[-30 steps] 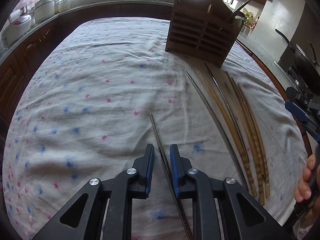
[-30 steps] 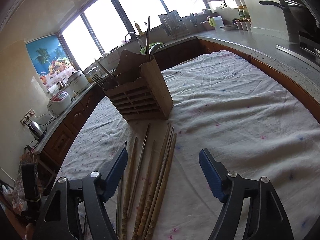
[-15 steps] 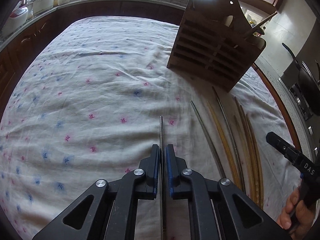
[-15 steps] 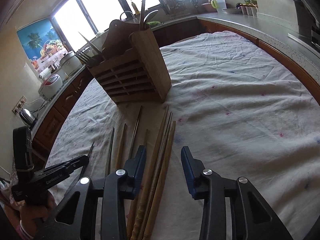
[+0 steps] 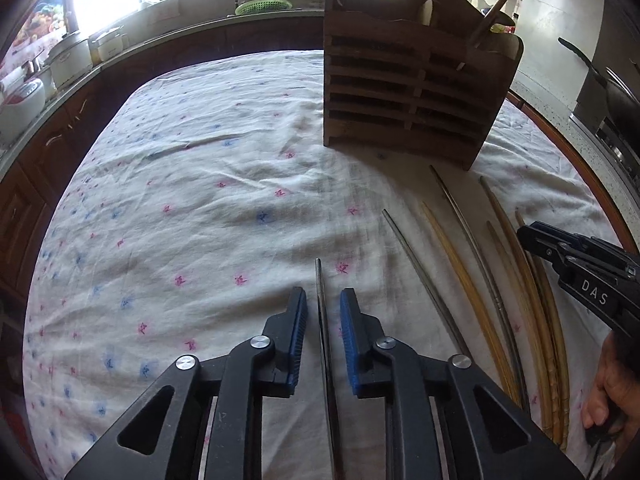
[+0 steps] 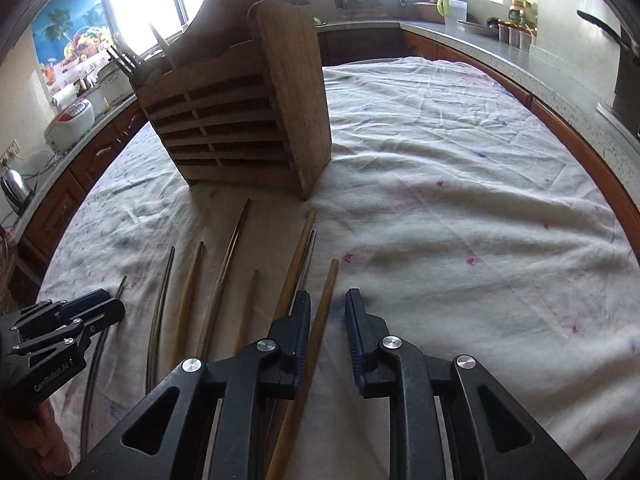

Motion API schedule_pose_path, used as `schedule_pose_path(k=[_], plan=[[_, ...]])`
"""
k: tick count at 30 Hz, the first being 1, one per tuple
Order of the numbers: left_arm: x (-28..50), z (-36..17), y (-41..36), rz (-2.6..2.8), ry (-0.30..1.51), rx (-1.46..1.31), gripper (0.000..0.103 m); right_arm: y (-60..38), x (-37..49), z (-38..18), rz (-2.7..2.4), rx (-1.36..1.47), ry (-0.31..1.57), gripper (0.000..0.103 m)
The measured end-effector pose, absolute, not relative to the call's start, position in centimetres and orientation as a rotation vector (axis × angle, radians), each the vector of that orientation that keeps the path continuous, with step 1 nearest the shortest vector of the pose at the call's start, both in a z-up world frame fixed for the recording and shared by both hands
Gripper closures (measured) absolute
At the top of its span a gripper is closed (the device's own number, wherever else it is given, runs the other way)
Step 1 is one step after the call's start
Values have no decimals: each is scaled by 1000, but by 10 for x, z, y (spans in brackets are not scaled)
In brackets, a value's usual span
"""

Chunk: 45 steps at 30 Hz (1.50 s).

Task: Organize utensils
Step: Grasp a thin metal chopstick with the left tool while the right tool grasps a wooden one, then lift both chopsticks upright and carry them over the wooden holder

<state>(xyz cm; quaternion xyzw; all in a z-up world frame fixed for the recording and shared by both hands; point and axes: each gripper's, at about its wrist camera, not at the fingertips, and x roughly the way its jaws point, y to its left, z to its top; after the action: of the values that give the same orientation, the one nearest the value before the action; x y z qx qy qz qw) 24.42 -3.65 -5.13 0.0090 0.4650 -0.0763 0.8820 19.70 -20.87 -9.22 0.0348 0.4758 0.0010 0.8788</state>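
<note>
Left gripper [image 5: 323, 312]: held low, pointing far, jaws slightly apart with a narrow gap either side of the thin rod lying between them. Right gripper [image 6: 328, 316]: held low on the right, pointing far, jaws slightly apart. Right hand [image 5: 610, 396]: bare fingers wrapped around its handle.

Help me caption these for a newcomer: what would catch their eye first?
The slatted wooden utensil holder standing upright on the flowered tablecloth, utensils poking from its top. Before it, a fan of long chopsticks lies on the cloth, some wooden, some metal. Nearest, the left gripper straddles one metal chopstick, jaws slightly apart, while the right gripper straddles a wooden chopstick.
</note>
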Motion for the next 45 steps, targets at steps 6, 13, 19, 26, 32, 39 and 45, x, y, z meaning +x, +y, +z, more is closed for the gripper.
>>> schedule_pose_path(k=[6, 13, 19, 26, 32, 39, 45], plan=[[243, -48, -25, -211, 978, -56, 100, -209, 196, -91, 8, 62, 992, 95], [217, -17, 6, -278, 904, -220, 101, -220, 173, -62, 72, 198, 931, 98], [181, 26, 33, -322, 801, -301, 101, -224, 147, -11, 118, 239, 815, 98], [147, 67, 56, -348, 696, -332, 101, -228, 129, 48, 148, 258, 677, 98], [131, 82, 61, -350, 648, -331, 100, -233, 124, 76, 149, 266, 607, 98], [130, 90, 61, -346, 622, -329, 100, -234, 123, 82, 158, 273, 578, 98], [139, 96, 61, -344, 603, -330, 101, -232, 126, 88, 164, 265, 564, 98]])
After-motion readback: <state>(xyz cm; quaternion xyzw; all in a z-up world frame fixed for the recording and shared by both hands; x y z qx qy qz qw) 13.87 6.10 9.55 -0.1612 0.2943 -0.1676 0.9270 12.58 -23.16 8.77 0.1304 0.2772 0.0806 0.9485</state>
